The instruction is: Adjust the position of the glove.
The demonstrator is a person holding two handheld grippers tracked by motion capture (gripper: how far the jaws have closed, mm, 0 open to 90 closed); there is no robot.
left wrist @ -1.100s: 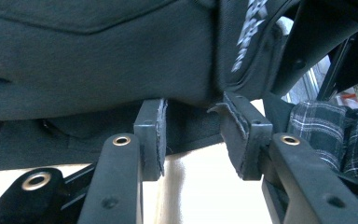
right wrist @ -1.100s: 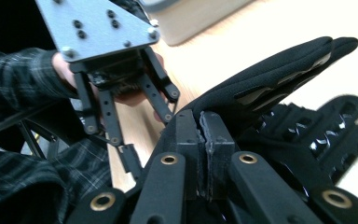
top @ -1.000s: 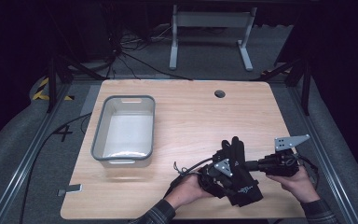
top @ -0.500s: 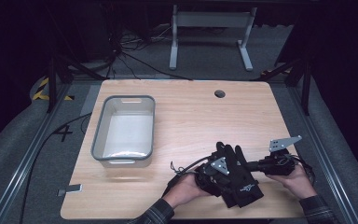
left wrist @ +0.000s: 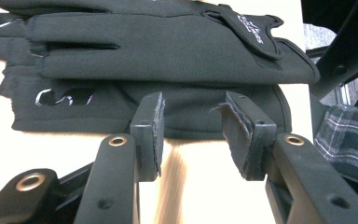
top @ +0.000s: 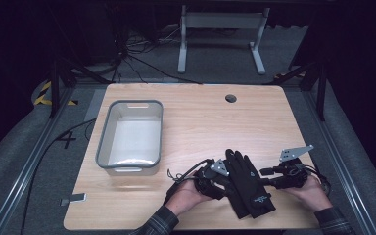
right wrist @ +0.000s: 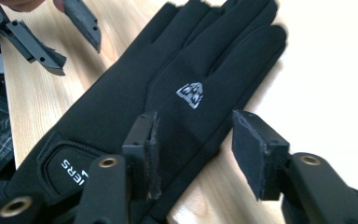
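Presently the black gloves (top: 247,188) lie stacked at the counter's (top: 196,117) lower right. The right tongs (right wrist: 193,154), jaws just opened, straddle the cuff edge ungripped; the left tongs (left wrist: 192,133) stand part open, empty. Risk: closing could pinch one glove only, separating the pair.

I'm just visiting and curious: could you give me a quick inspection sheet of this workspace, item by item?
Surface: wooden table with a round hole.
Job's things: black gloves stacked flat near the front edge.
Clutter: grey bin, empty; small tag.
Grippers: left tool open at the gloves' edge; right tool just opened, gloves beneath, not pinched.
Cables: black cable trails from the left tool.
Surroundings: dark floor, metal stand.
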